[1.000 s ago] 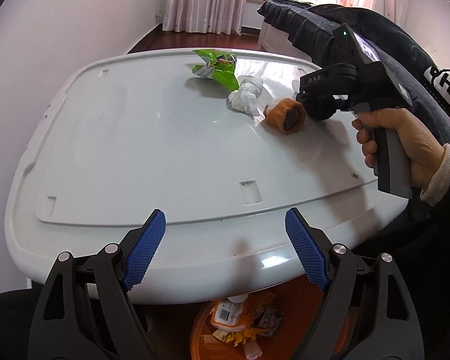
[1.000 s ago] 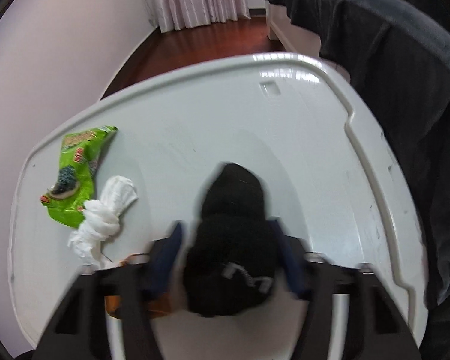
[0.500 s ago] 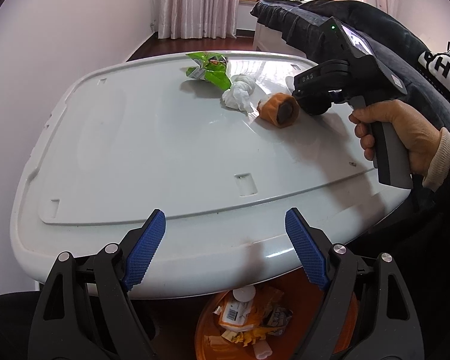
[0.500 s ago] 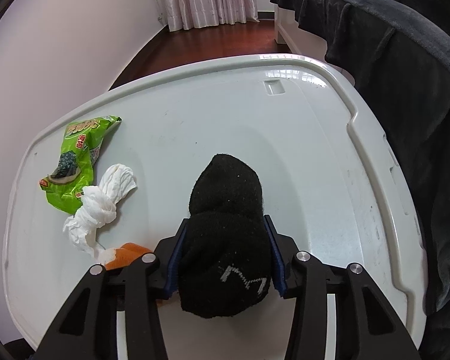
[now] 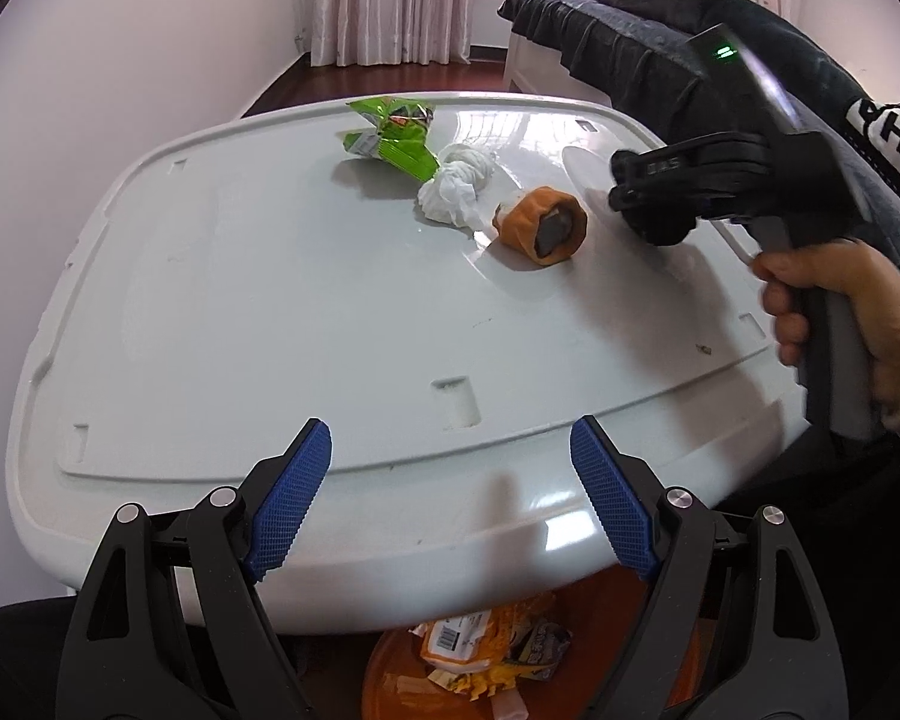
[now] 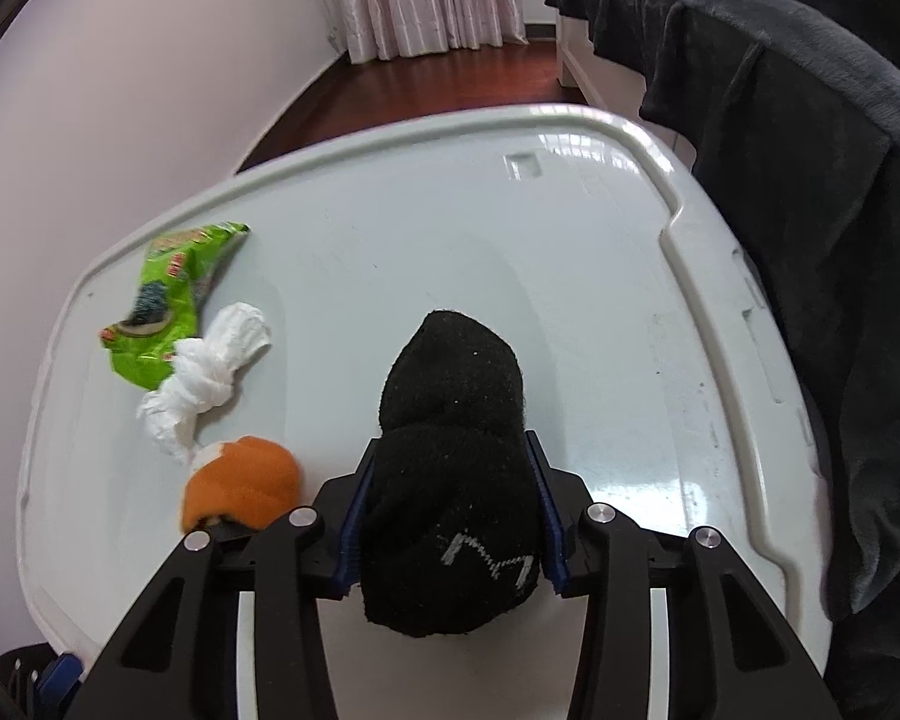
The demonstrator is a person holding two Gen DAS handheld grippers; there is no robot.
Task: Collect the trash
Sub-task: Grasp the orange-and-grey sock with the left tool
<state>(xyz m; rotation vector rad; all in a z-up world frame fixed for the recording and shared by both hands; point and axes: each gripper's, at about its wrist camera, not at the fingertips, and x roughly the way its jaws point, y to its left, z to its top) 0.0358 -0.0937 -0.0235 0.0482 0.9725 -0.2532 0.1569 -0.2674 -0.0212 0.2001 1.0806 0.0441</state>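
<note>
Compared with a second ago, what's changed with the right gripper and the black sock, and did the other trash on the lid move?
The right gripper has been closing and now pinches the black sock firmly, drawing it slightly back from the orange roll. The left gripper stays open and empty. The green wrapper, white tissue and orange roll lie where they were.

Left tongs [image 5: 450,495]: black angular plastic arms with silver round screws and blue ribbed pads [image 5: 291,507]. Right tongs [image 6: 450,516] match; at the right of the left view their black body bears a green light, blurred white lettering and a grey handle. The hand [image 5: 840,312] wears a cream cuff, apparently under a dark sleeve.
</note>
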